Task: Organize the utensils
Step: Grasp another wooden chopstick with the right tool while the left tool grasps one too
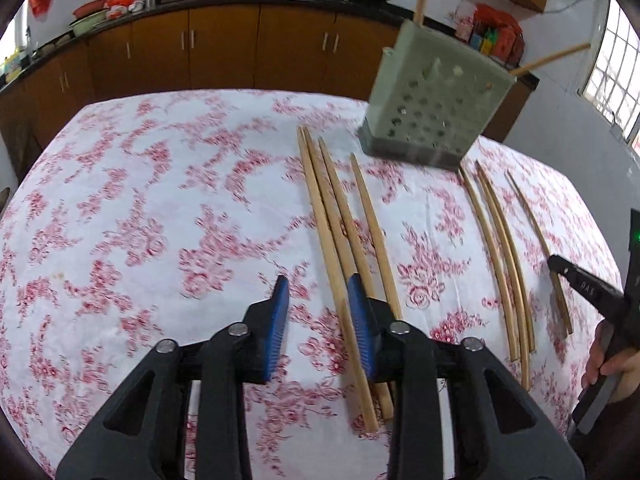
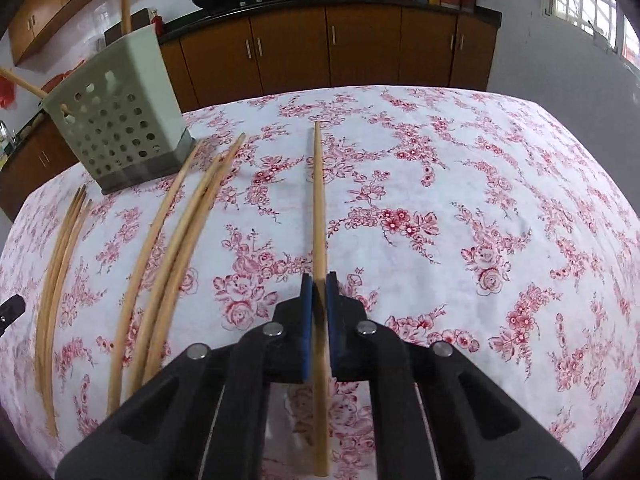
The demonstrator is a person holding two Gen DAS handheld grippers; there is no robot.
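On the floral-clothed table (image 2: pixel 480 200), the perforated chopstick holder (image 2: pixel 120 128) stands at upper left of the right wrist view. The step in hand looks like pickup: the right tongs (image 2: pixel 319 280) are clamped on one chopstick (image 2: pixel 319 200), its long axis running straight up the frame, tip away. The left tongs (image 1: pixel 318 286) gape partly over another chopstick (image 1: pixel 324 220), not gripping it. Next: lift, tip upright, carry to the holder.

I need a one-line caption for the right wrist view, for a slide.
Right gripper shut on one chopstick over the floral tablecloth, perforated utensil holder at upper left.
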